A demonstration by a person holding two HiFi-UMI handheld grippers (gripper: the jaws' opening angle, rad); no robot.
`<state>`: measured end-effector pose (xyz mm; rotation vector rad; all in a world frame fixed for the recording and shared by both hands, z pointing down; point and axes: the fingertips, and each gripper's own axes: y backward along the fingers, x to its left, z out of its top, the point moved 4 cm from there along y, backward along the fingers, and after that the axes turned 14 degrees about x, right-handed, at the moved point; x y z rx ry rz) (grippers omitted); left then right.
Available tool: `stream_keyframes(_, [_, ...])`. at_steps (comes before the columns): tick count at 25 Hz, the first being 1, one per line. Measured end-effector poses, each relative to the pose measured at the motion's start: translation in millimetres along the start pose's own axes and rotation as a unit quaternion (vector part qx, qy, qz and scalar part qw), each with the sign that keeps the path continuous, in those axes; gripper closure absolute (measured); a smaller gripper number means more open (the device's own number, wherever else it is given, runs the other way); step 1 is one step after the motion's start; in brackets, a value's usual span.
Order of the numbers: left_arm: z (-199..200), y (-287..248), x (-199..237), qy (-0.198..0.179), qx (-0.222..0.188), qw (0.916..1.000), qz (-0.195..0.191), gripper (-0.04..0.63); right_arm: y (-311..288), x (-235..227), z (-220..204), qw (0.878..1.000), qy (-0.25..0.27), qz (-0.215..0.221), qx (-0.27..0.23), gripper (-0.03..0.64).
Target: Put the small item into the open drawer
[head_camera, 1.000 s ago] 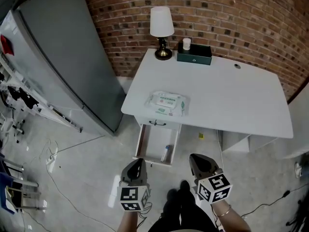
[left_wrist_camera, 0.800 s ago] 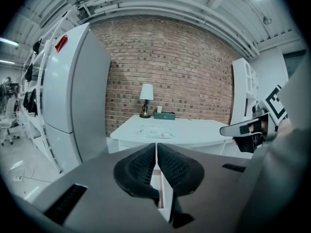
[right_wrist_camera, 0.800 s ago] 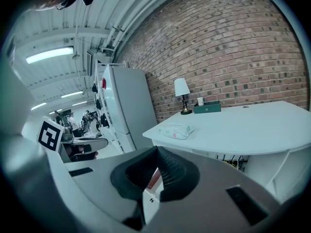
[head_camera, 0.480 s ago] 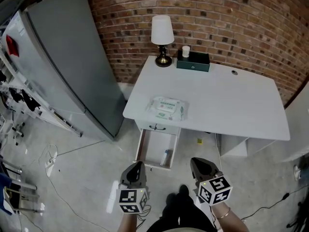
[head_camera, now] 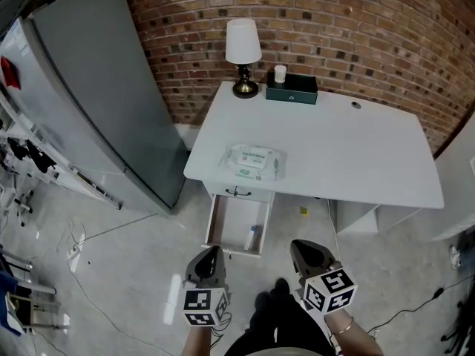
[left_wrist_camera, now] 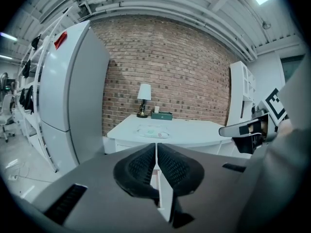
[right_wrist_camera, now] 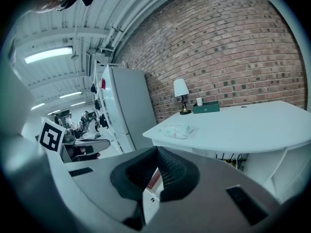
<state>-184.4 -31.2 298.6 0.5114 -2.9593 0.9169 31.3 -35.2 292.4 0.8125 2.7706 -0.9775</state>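
Observation:
The white drawer (head_camera: pixel 222 225) under the desk's left end stands pulled out. A small white and blue item (head_camera: pixel 254 236) lies inside it, near its right wall. My left gripper (head_camera: pixel 211 256) hovers over the floor just in front of the drawer, its jaws shut and empty. To its right my right gripper (head_camera: pixel 302 250) is level with it, also shut with nothing held. In the left gripper view the pads (left_wrist_camera: pixel 144 165) meet along one line. In the right gripper view the pads (right_wrist_camera: pixel 171 171) touch at the tip.
On the white desk (head_camera: pixel 356 162) lie a wipes pack (head_camera: pixel 253 161), a lamp (head_camera: pixel 243 47), a green box (head_camera: pixel 292 89) and a small white cup (head_camera: pixel 280 73). A grey fridge (head_camera: pixel 89 87) stands left of the desk, a brick wall behind. Cables trail on the concrete floor.
The head view has shifted a little, so desk and drawer sit slightly higher and further left in the frame. Both grippers keep the same pose, shut and empty.

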Motion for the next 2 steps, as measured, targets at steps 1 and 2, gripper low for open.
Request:
stream_keyframes(1, [-0.8,-4.9,0.9,-0.001,0.001,1.0,-0.001,0.565,-3.2,-1.9,-0.1,1.0,-0.001,0.0,0.0,0.611])
stream_keyframes(2, [-1.8,-9.8,1.7,-0.001,0.003,1.0,-0.003,0.565,-6.5,-3.9,-0.4,1.0,-0.001,-0.001,0.001,0.611])
